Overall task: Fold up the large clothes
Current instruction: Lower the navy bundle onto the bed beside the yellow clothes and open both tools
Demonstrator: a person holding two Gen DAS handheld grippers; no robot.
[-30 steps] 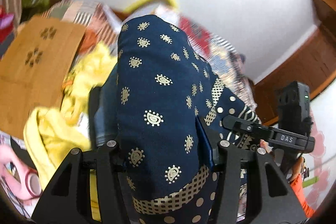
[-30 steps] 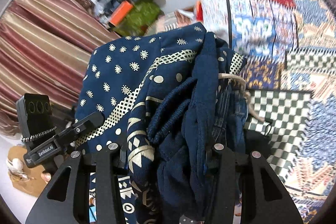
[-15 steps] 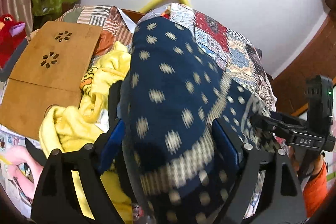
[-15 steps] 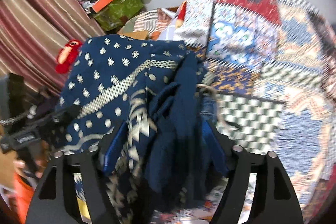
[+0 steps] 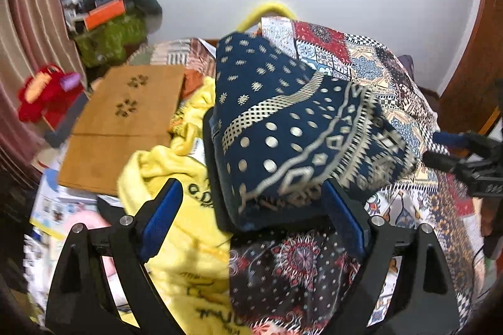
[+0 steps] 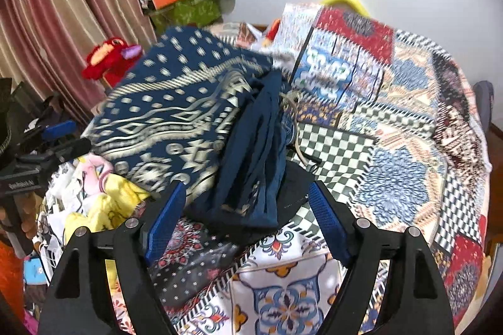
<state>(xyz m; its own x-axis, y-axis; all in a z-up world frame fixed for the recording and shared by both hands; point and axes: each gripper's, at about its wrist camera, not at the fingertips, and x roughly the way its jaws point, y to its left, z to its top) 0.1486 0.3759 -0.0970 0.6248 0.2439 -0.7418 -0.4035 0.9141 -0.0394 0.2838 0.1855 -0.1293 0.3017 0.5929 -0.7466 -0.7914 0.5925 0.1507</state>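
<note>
Jaws of both grippers now spread, you've dropped the folded garment [image 5: 301, 140] onto the bed [image 6: 408, 178]; that fold looks finished.

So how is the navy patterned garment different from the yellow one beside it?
The navy garment carries gold dots and geometric bands; the yellow garment is plain with dark lettering. The navy one sits in a compact bundle, while the yellow one sprawls crumpled. Both lie on the cluttered bed, with neither tool gripping them.
</note>
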